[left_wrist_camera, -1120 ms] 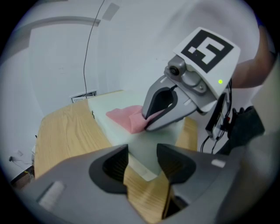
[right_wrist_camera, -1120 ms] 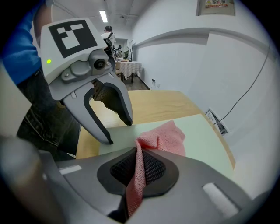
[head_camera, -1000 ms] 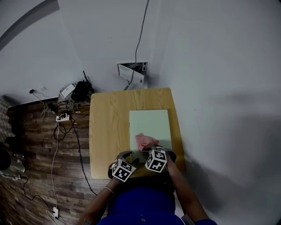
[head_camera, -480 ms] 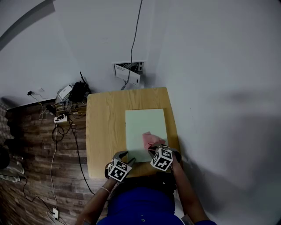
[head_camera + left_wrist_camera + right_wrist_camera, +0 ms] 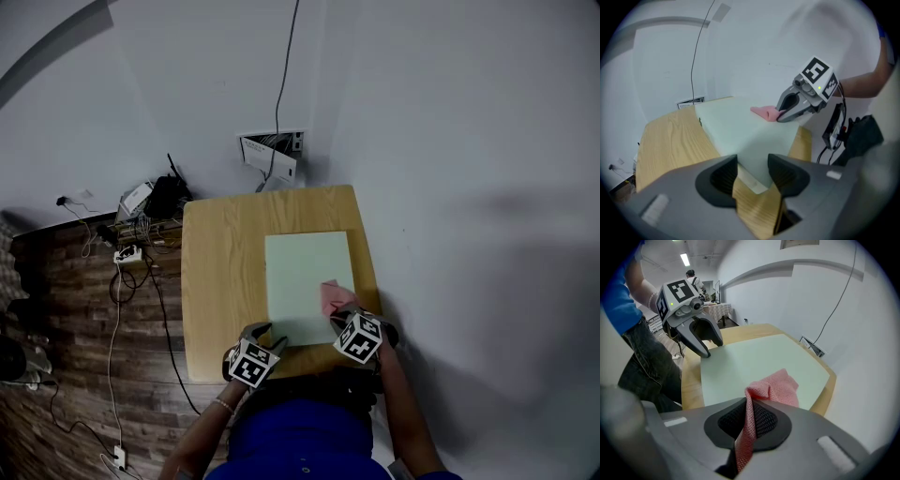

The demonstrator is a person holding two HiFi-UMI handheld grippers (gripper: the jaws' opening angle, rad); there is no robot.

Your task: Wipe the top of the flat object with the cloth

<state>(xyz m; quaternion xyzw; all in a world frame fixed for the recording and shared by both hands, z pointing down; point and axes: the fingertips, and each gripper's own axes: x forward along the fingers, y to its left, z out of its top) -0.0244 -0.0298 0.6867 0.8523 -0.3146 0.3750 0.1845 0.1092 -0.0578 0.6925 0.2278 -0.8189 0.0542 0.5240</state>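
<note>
Mid-wipe: right hand-held gripper (image 5: 747, 420) is pinching the cloth (image 5: 777, 387) on the board (image 5: 305, 267); left hand-held gripper (image 5: 752, 169) is standing spread. Likely needing a leftward drag next.

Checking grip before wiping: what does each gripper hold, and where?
Right gripper pinches the pink cloth by its near end; left gripper, jaws open, holds nothing.

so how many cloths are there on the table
1. The pink cloth lies by the right edge of the pale green board, pinched in the right hand-held gripper. No other shows.
</note>
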